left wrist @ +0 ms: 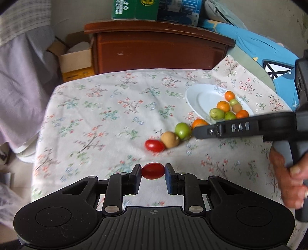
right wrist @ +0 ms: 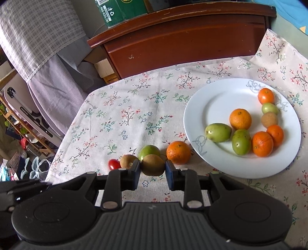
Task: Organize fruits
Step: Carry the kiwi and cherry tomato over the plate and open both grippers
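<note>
My left gripper (left wrist: 153,170) is shut on a red cherry tomato (left wrist: 153,171), held above the flowered cloth. My right gripper (right wrist: 153,167) is shut on a brown fruit (right wrist: 153,165); its body (left wrist: 231,127) reaches in from the right in the left wrist view. On the cloth lie a row of loose fruits: a red tomato (left wrist: 154,145), a brown fruit (left wrist: 169,139), a green fruit (left wrist: 182,130) and an orange (left wrist: 199,123). A white plate (right wrist: 211,100) holds several oranges, green fruits and one brown fruit.
A brown wooden cabinet (left wrist: 159,50) stands behind the table with green boxes (left wrist: 134,9) on top. A cardboard box (left wrist: 75,57) sits on the floor at the left. A blue cushion (left wrist: 269,55) lies at the right. The person's hand (left wrist: 288,173) holds the right gripper.
</note>
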